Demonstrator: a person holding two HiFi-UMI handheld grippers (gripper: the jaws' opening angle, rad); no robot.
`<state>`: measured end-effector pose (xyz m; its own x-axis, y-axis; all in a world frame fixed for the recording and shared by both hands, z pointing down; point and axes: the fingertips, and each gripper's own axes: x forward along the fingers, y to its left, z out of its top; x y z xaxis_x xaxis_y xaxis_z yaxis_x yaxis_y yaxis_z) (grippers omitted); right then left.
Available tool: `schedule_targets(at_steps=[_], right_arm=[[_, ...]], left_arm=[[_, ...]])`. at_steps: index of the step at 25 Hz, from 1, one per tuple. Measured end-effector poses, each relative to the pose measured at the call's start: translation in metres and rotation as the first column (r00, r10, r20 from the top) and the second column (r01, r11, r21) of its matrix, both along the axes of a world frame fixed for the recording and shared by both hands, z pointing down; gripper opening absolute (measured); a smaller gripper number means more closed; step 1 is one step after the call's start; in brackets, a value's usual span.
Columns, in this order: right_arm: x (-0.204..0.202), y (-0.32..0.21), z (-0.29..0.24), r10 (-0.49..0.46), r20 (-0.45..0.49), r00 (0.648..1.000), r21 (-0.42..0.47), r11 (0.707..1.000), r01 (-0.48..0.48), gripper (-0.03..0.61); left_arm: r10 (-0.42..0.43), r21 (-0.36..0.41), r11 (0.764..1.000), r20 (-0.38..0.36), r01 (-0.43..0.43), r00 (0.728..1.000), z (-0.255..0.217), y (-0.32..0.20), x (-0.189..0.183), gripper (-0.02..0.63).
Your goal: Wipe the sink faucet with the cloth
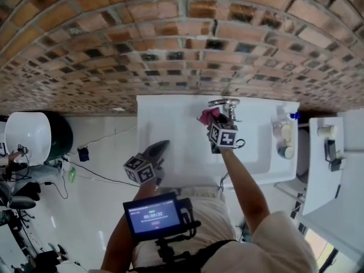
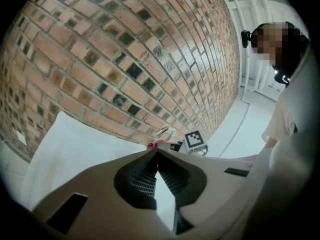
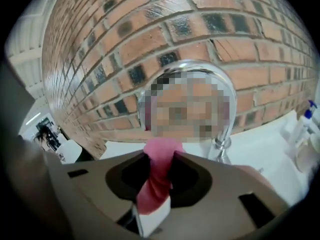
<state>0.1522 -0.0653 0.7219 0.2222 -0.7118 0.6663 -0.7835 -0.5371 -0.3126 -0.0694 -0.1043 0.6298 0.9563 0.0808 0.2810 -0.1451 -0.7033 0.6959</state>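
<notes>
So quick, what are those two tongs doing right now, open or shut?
Left tongs: shut, empty.
Right tongs: shut on the pink cloth.

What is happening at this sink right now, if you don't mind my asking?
A person stands at a white sink against a brick wall with a gripper in each hand. The right gripper is clamped on a pink cloth, held up beside the chrome faucet; whether it touches is unclear. The left gripper is shut and empty, hovering over the sink's left side.
</notes>
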Motion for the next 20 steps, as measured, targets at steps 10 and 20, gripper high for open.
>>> schedule_targets(at_steps=[10, 20], right_arm=[[0.02, -0.019, -0.014, -0.163, -0.337, 0.927, -0.12, 0.984, 0.13, 0.11], [0.072, 0.023, -0.051, 0.253, 0.087, 0.963, 0.13, 0.956, -0.263, 0.109]], left_arm=[[0.047, 0.023, 0.999, 0.021, -0.048, 0.999, -0.004, 0.011, 0.016, 0.006], [0.053, 0.016, 0.998, 0.009, -0.053, 0.999, -0.002, 0.02, 0.028, 0.006]])
